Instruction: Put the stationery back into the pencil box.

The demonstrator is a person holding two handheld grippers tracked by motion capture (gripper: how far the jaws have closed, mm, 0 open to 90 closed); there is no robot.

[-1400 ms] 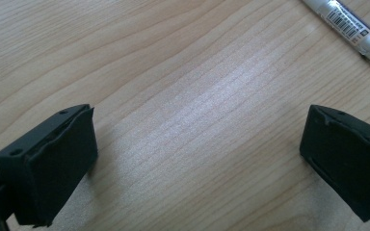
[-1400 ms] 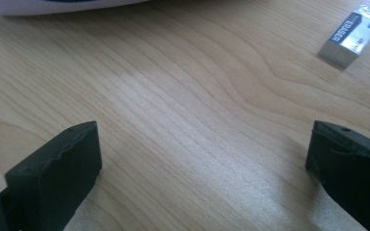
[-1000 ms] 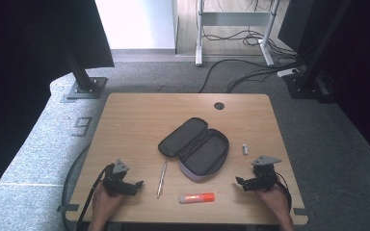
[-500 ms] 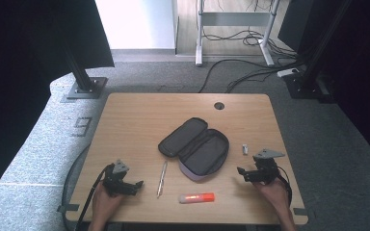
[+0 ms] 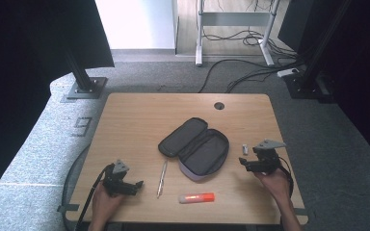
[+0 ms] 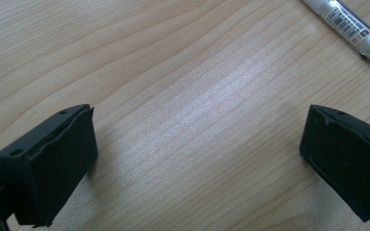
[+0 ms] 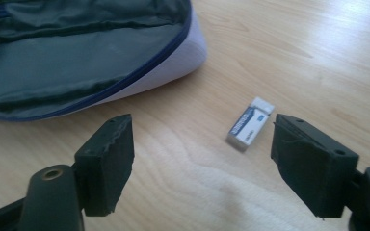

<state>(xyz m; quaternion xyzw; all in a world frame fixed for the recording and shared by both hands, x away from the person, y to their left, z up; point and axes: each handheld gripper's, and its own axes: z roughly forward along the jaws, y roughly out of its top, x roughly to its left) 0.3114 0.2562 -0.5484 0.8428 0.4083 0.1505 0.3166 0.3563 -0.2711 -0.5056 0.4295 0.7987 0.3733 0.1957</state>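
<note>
An open dark pencil case [image 5: 195,148] with a pale lilac outside lies in the middle of the wooden table [image 5: 139,120]. A silver pen [image 5: 162,178] lies to its left, and an orange marker [image 5: 196,198] sits near the front edge. A small white eraser [image 5: 244,149] rests just right of the case. My left gripper [image 5: 138,184] is open on bare wood, left of the pen [image 6: 351,24]. My right gripper [image 5: 243,163] is open and empty, with the eraser [image 7: 250,121] just ahead of its jaws and the case [image 7: 77,57] off to one side. Each gripper [image 6: 197,139] [image 7: 202,144] holds nothing.
A round cable hole [image 5: 218,105] sits near the table's far edge. Grey carpet surrounds the table, with stand bases [image 5: 84,86] and loose cables [image 5: 250,72] on the floor beyond it.
My right gripper has moved away from the person toward the eraser. The left gripper and the objects have stayed put.
</note>
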